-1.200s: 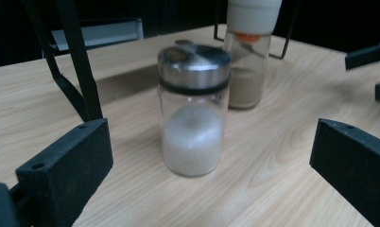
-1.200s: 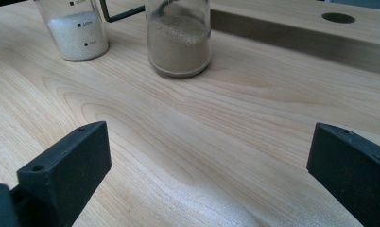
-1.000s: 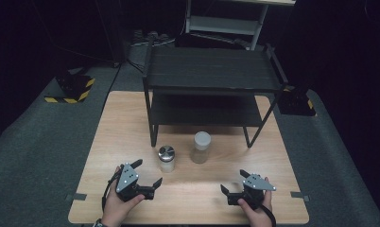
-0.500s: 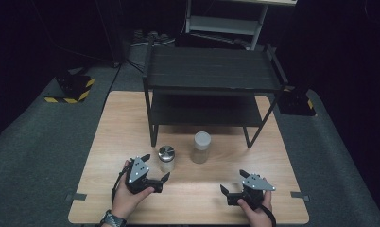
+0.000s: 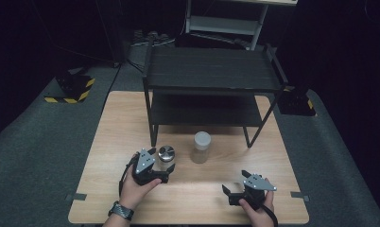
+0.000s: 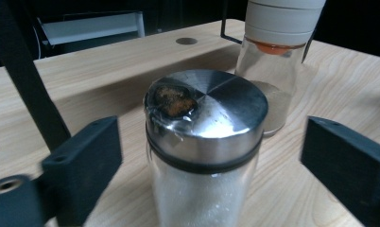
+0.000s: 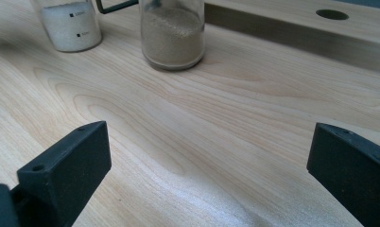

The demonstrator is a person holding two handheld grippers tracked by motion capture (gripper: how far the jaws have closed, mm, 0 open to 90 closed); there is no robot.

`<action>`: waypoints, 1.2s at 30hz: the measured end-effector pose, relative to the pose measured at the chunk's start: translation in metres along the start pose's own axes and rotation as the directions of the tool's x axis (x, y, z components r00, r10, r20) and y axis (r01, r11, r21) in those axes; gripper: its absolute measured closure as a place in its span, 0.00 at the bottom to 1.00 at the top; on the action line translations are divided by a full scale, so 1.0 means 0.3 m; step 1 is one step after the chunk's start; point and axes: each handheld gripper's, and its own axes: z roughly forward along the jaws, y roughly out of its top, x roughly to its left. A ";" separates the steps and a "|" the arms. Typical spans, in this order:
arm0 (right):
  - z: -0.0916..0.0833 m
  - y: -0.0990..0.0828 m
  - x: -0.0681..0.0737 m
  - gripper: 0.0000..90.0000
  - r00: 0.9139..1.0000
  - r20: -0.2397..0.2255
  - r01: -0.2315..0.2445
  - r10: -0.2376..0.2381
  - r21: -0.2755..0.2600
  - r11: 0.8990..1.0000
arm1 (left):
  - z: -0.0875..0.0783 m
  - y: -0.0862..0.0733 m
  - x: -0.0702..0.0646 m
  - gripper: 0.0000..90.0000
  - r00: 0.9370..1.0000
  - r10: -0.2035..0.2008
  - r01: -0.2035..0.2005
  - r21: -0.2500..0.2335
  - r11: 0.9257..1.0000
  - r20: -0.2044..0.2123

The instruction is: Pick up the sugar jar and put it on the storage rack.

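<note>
Left gripper [image 5: 160, 166] sits at the small glass shaker with a shiny steel cap and white grains inside [image 6: 204, 156], which stands upright on the light wooden table [image 5: 107, 132] just in front of the black two-tier metal rack [image 5: 211, 71]. Its jaws have just been closing, with the shaker between them, but the left gripper view shows a gap on both sides, so the pads are not pressing yet: spread around it, not pinching. The jaws flank the glass body just under the cap, likely so the grip lands on the straight wall below the lid rather than on the slick steel. The cap has a brownish smudge on one side.

Just beside the shaker, apart from it, stands a taller clear glass jar with a pale plastic lid and tan powder at the bottom [image 5: 201, 147], also upright and untouched.

Right gripper [image 5: 237, 191] rests low over bare table near the front edge, well apart from both jars, jaws spread wide with nothing between them, probably parked while the left one works. Its view looks across the wood at the bases of both jars.

Judgement: grasp in progress, and the jaws need to close further before any lift.
</note>
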 end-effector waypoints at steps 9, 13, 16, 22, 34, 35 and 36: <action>-0.001 0.000 0.006 0.01 1.000 0.018 0.015 -0.015 0.001 1.000 | 0.023 -0.011 0.008 0.27 0.999 -0.035 0.035 -0.022 0.999 -0.001; -0.003 -0.001 0.005 0.01 1.000 0.019 0.013 -0.013 0.001 1.000 | 0.024 -0.017 0.008 0.32 0.999 -0.033 0.033 -0.031 0.999 0.002; -0.004 -0.002 0.003 0.01 1.000 0.019 0.011 -0.011 0.001 1.000 | 0.023 -0.024 0.008 0.36 0.999 -0.046 0.046 -0.046 0.998 0.000; -0.003 -0.001 0.004 0.01 1.000 0.019 0.013 -0.013 0.002 1.000 | 0.022 -0.029 0.008 0.37 0.999 -0.045 0.045 -0.053 0.998 0.002; -0.005 -0.003 -0.002 0.01 1.000 0.014 0.005 -0.005 -0.002 1.000 | 0.018 -0.019 0.002 0.39 1.000 -0.028 0.027 -0.057 0.998 -0.005; -0.005 -0.003 -0.002 0.01 1.000 0.014 0.005 -0.005 -0.002 1.000 | 0.019 -0.018 -0.002 0.39 1.000 -0.027 0.026 -0.056 0.998 -0.005; -0.005 -0.003 -0.003 0.01 1.000 0.013 0.004 -0.004 -0.002 1.000 | 0.020 -0.018 -0.005 0.39 1.000 -0.023 0.023 -0.056 0.998 -0.007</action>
